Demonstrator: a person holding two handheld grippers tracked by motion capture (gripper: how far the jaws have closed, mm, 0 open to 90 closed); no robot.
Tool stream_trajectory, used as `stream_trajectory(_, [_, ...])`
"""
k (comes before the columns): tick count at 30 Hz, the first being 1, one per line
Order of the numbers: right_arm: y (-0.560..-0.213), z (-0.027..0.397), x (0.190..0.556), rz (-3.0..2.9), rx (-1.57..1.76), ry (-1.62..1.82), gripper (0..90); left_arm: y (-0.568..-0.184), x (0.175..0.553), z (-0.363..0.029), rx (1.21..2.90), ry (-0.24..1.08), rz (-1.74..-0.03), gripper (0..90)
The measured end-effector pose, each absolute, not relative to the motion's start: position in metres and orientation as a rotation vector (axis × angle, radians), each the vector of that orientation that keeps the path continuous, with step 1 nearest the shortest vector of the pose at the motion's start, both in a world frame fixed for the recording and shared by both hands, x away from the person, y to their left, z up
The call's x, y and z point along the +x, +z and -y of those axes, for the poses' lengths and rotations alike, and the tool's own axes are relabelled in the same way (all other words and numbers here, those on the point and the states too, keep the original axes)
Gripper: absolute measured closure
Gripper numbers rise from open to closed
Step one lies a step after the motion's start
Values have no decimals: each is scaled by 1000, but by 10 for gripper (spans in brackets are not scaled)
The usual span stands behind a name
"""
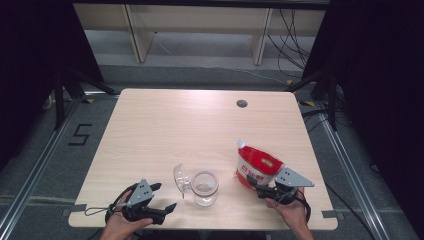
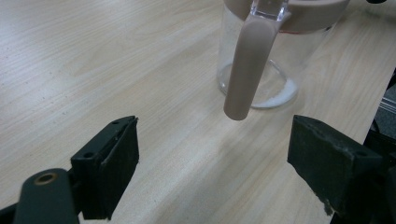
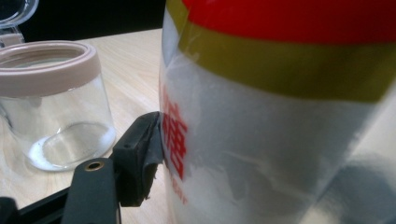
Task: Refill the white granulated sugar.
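The right gripper [image 1: 258, 186] is closed on the lower end of a red, yellow and white plastic pouch of white granules [image 1: 256, 166]; in the right gripper view one black jaw presses flat against the pouch [image 3: 280, 126] beside its red printed characters, and the other jaw is hidden behind the bag. The pouch stands tilted on the pale wood-grain worktop [image 1: 165, 125], to the right of the clear glass jar with a dusty-pink rim [image 1: 204, 187] and well apart from it, its white spout corner pointing up and away from the person.

The left gripper [image 1: 164, 197] is held in the person's left hand [image 1: 121, 225] to the left of the jar, near the front edge of the worktop, with its jaws spread wide and nothing between them. In the left gripper view the jaws frame bare worktop [image 2: 93, 70], and the jar [image 2: 261, 70] stands just beyond them with its pink clasp arm [image 2: 247, 70] hanging down the near side.

The jar's clear hinged lid [image 1: 181, 178] is swung open on its left side. A thin layer of white granules [image 3: 37, 161] lies around the bottom of the jar [image 3: 56, 107].

The person's right hand [image 1: 290, 207] grips the right gripper from below, to the right of the jar.
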State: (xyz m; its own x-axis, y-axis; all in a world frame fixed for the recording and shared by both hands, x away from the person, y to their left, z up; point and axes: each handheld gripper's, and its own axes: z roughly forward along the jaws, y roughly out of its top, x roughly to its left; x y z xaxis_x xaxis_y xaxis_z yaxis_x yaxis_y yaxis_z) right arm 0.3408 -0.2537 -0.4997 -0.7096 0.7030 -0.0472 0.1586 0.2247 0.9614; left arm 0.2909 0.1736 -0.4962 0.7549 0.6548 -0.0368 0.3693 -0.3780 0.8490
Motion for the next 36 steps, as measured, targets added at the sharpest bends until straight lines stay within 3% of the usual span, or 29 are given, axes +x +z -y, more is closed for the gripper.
stream_trajectory(36, [-509, 252, 348, -2009, 807, 1564, 314, -497, 292, -175, 1996, 388, -784, 163])
